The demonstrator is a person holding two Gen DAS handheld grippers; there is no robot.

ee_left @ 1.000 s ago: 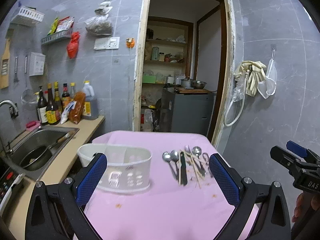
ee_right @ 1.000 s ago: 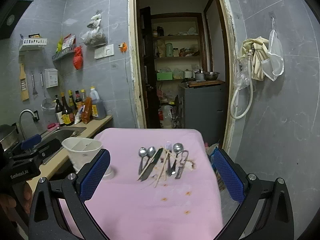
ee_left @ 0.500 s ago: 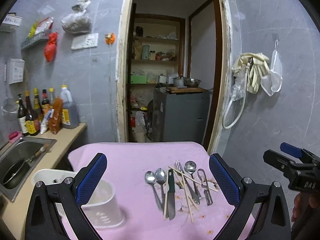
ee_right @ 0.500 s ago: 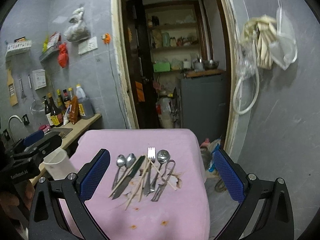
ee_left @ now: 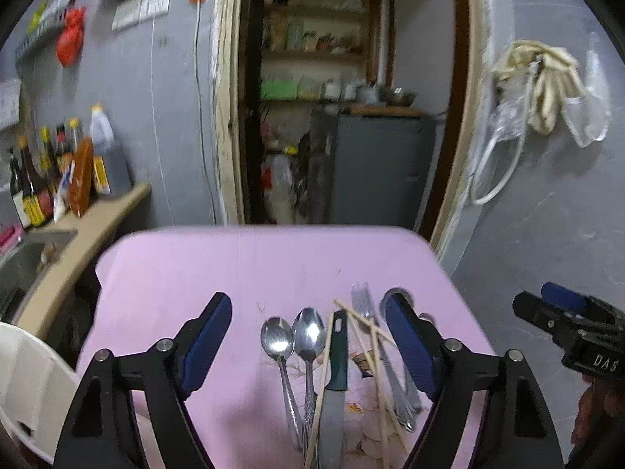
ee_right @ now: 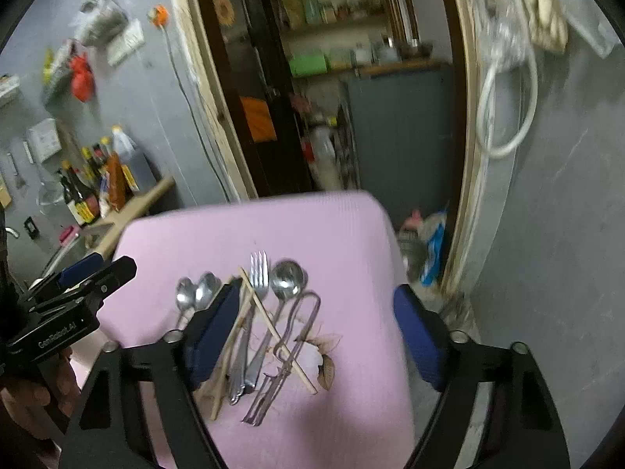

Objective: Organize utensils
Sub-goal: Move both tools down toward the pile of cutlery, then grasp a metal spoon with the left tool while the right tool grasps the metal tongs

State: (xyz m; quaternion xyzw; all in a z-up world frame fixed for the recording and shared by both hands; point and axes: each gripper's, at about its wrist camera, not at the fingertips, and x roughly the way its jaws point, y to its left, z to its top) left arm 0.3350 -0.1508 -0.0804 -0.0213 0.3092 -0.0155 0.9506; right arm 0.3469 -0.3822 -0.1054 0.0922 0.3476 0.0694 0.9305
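Note:
Utensils lie in a row on the pink table (ee_left: 234,265): two spoons (ee_left: 277,342), a green-handled knife (ee_left: 338,355), wooden chopsticks (ee_left: 371,336), a fork (ee_right: 258,273), a larger spoon (ee_right: 288,276) and metal tongs (ee_right: 297,328). My left gripper (ee_left: 308,342) is open, its fingers straddling the spoons and knife just above the table. My right gripper (ee_right: 318,332) is open over the fork, spoon and tongs. The white utensil holder (ee_left: 27,383) stands at the left edge of the left wrist view.
A counter with sauce bottles (ee_left: 50,179) and a sink (ee_left: 19,258) lies to the left. An open doorway (ee_left: 332,117) with a grey cabinet is behind the table. A hose and gloves (ee_left: 543,78) hang on the right wall.
Both grippers have moved forward and down toward the utensil row. The left has swung right, away from the white holder, which slid to the frame edge. Both stay open.

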